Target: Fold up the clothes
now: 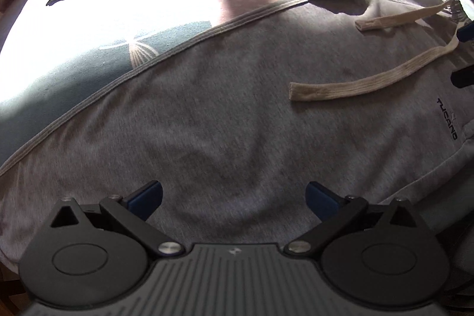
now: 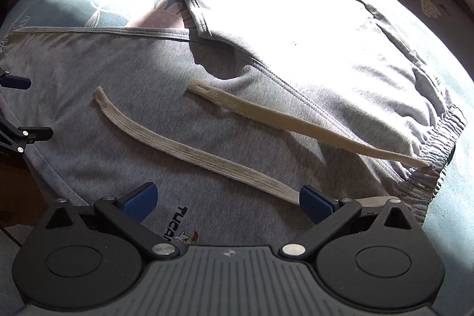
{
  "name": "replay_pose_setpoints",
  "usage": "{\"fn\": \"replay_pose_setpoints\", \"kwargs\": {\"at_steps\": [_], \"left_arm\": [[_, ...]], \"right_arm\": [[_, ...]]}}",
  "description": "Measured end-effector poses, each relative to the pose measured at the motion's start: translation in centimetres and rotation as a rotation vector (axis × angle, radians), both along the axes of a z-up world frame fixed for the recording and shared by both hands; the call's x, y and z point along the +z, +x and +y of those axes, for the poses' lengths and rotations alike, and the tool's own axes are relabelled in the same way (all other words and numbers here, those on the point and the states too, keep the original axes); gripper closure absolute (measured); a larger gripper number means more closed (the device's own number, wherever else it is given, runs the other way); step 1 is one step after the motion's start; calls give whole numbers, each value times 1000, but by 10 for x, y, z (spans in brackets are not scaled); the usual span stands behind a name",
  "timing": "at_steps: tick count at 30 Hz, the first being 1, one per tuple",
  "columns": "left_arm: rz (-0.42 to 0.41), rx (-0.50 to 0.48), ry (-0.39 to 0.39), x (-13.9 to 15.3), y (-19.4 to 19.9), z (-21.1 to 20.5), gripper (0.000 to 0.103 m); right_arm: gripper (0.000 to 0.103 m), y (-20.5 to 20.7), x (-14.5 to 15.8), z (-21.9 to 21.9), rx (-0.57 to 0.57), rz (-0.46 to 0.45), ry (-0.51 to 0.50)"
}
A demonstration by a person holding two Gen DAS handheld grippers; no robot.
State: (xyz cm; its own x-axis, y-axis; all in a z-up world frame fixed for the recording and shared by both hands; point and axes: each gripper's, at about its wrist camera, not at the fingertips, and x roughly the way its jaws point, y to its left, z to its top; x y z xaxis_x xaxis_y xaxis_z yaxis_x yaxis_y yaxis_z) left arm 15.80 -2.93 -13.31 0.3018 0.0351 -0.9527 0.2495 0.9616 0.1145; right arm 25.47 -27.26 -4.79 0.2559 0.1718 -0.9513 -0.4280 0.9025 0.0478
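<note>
Lying spread on a bed covered with a blue-grey floral bedsheet [image 2: 74, 11], a pair of grey sweat shorts [image 1: 207, 120] occupies most of both wrist views, its two legs parting toward the far side with a wedge of sheet showing between them. One leg sits in shade nearer the cameras; the other lies in strong sunlight and is partly washed out. The elastic waistband [image 2: 438, 144] is gathered at the right edge of the right wrist view. Two cream flat drawstrings [image 2: 195, 153] lie loose on the fabric, running roughly side by side from the waistband across the shaded front. A black printed logo [image 1: 447, 117] sits just beside the nearer drawstring. The left gripper [image 1: 234, 197] hovers low over the shaded leg, jaws spread wide, nothing between its blue pads [image 1: 148, 194]. The right gripper [image 2: 228, 203] hovers over the waist area, jaws likewise spread wide and empty; its right pad overlaps the nearer drawstring's end in the view, contact not determinable. The left gripper's fingertips also appear at the left edge of the right wrist view.
</note>
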Motion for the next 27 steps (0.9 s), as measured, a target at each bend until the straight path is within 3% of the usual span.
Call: {"fn": "replay_pose_setpoints", "kwargs": {"at_steps": [2, 5, 9, 14, 18, 24, 27], "left_arm": [[-16, 4, 7, -2, -12, -2, 1], [31, 43, -1, 2, -21, -4, 1], [-18, -37, -46, 18, -13, -18, 1], [9, -96, -45, 0, -6, -38, 1], [38, -73, -49, -3, -8, -35, 1], [-63, -229, -93, 18, 19, -61, 1], [-25, -291, -162, 11, 36, -77, 1]], "right_arm": [[0, 0, 0, -4, 0, 1, 10], [0, -6, 2, -11, 10, -1, 8], [0, -12, 0, -16, 33, 2, -2], [0, -12, -1, -11, 51, -10, -12], [0, -16, -1, -11, 54, -10, -13], [0, -21, -7, -21, 4, 15, -8], [0, -20, -8, -23, -22, 18, -12]]}}
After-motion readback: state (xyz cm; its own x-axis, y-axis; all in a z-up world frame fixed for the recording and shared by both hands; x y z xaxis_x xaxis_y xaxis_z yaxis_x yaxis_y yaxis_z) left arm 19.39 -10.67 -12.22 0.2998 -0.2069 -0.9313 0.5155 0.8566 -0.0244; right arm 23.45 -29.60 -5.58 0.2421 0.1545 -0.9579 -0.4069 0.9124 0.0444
